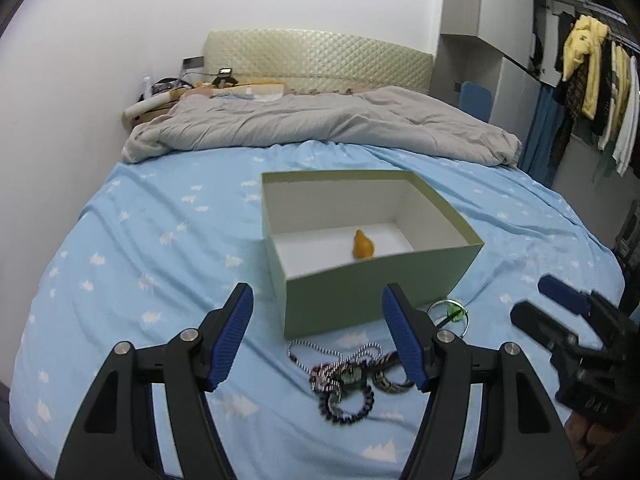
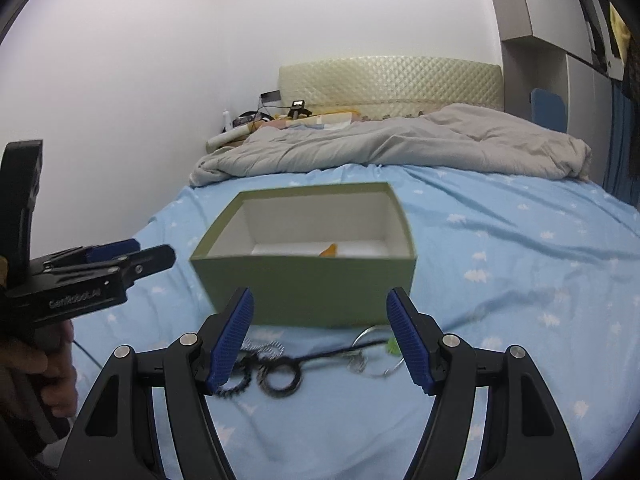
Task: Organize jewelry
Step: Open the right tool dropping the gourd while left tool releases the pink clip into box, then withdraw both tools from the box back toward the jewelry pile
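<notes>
A pale green open box [image 1: 360, 292] [image 2: 308, 292] stands on the blue bed sheet, with a small orange piece [image 1: 363, 245] [image 2: 329, 250] on its white floor. In front of it lies a tangle of jewelry [image 1: 348, 376] [image 2: 276, 372]: bead chains, dark bracelets and a silver ring with a green bit [image 1: 450, 314] [image 2: 376, 352]. My left gripper [image 1: 318, 340] hangs open just above the tangle, nothing between its fingers. My right gripper [image 2: 320, 340] is open too, over the ring and bracelets. Each gripper shows at the edge of the other's view, the right [image 1: 560, 308] and the left [image 2: 132, 256].
A rumpled grey duvet [image 1: 320, 124] lies across the far half of the bed, before a quilted headboard [image 1: 320, 60]. A cluttered nightstand [image 1: 168, 96] stands at the far left. Clothes [image 1: 588, 76] hang on a rail at the right. A hand [image 2: 44, 364] holds the left gripper.
</notes>
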